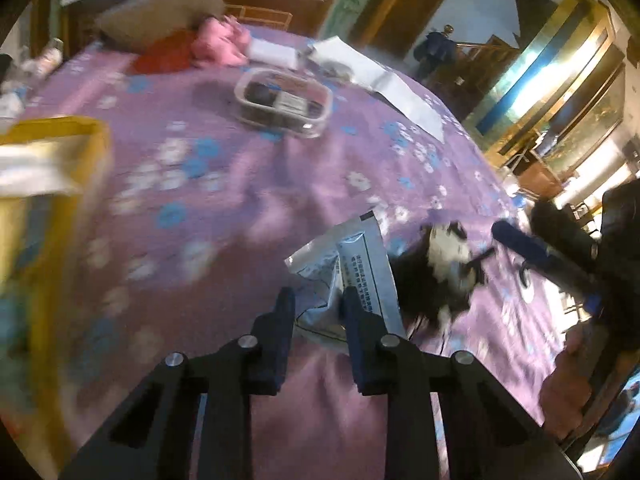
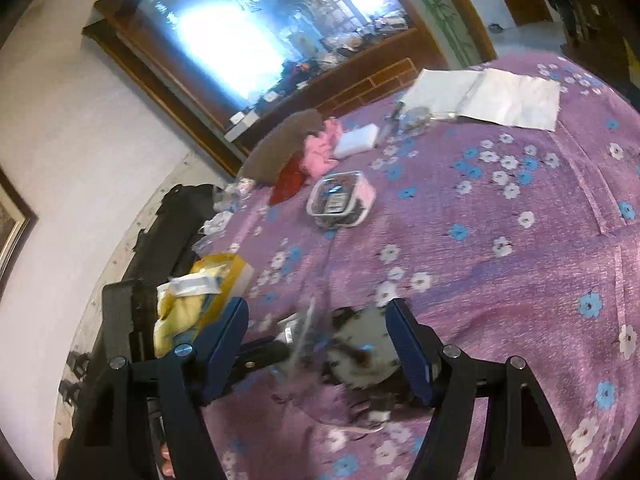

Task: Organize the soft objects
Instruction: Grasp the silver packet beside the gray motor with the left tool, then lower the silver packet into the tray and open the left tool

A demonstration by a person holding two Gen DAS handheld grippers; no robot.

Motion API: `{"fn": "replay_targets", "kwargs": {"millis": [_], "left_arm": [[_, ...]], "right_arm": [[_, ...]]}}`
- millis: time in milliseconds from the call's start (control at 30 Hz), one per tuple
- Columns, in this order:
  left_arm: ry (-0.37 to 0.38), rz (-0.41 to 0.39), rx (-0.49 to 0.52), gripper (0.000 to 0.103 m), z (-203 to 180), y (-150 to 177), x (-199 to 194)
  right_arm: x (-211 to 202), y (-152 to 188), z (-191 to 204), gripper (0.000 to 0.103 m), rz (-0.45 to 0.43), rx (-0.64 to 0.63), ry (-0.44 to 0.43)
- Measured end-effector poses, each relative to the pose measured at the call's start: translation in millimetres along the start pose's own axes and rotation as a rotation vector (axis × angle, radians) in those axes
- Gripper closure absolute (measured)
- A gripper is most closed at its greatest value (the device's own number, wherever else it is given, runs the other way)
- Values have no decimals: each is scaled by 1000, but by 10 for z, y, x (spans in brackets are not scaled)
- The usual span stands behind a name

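The left tool (image 1: 316, 304) clamps a silver packet (image 1: 360, 276); the right tool (image 2: 320, 344) gapes around a blurred black-and-white soft thing (image 2: 368, 344) on the bed (image 2: 500, 280).

Cloth, foil and plastic on a flowered bedspread

The purple bedspread (image 2: 500, 280) is showing as woven matt cloth; the silver pouch (image 1: 352, 272) is gleaming like crinkled foil; the far clear box (image 1: 284, 102) is looking like glossy plastic; the black-and-white soft toy (image 2: 368, 344) is looking furry; the left tongs (image 1: 318, 312) are looking like matt black plastic with shiny metal pins.
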State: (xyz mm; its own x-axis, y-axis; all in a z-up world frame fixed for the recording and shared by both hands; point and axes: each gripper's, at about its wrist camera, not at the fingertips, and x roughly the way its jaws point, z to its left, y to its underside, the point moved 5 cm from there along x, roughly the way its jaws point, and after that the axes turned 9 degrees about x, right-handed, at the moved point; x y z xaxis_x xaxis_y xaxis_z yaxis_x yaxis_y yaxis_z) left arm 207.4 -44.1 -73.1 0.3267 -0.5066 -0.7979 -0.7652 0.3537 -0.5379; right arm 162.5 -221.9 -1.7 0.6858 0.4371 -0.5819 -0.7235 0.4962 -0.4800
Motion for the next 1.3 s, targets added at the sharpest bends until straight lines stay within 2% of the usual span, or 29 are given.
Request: {"fn": "replay_targets", "kwargs": {"millis": [100, 167, 300, 367, 433, 467, 533, 567, 600, 667, 733, 800, 933, 1100, 1300], "left_arm": [[-114, -21, 44, 80, 47, 321, -278], [-148, -27, 15, 80, 126, 562, -391], [-123, -69, -69, 80, 199, 924, -533], [-88, -101, -103, 80, 204, 1015, -606], [-98, -129, -102, 80, 174, 1046, -673], [-110, -142, -90, 81, 153, 1046, -693], [-138, -138, -84, 81, 171, 1074, -705], [-127, -132, -85, 81, 182, 1086, -686], [-108, -125, -92, 81, 191, 1106, -669], [-97, -118, -94, 81, 207, 1150, -676], [-97, -130, -87, 81, 215, 1182, -717], [-80, -143, -98, 81, 241, 1212, -765], [-63, -167, -143, 82, 318, 1238, -939], [-122, -249, -136, 82, 402, 1133, -1416], [-192, -303, -188, 82, 954, 861, -1840]], "right_arm": [[36, 196, 305, 26, 54, -54, -53], [156, 426, 499, 26, 132, -87, -62], [420, 934, 806, 27, 255, -166, -26], [618, 1101, 787, 28, 317, -155, 12], [776, 1175, 684, 42, 360, -106, 31], [858, 1217, 621, 45, 397, -72, 25], [959, 1276, 546, 56, 449, 11, -47], [979, 1293, 526, 60, 464, 32, -65], [977, 1310, 530, 70, 472, 43, -75], [969, 1357, 579, 75, 485, 31, -74], [966, 1388, 618, 90, 478, 7, -52], [960, 1390, 642, 96, 471, -3, -46], [910, 1403, 833, 98, 458, -58, -58], [842, 1313, 1330, 99, 401, -151, -142], [1155, 1155, 1985, 99, 362, -245, -216]]}}
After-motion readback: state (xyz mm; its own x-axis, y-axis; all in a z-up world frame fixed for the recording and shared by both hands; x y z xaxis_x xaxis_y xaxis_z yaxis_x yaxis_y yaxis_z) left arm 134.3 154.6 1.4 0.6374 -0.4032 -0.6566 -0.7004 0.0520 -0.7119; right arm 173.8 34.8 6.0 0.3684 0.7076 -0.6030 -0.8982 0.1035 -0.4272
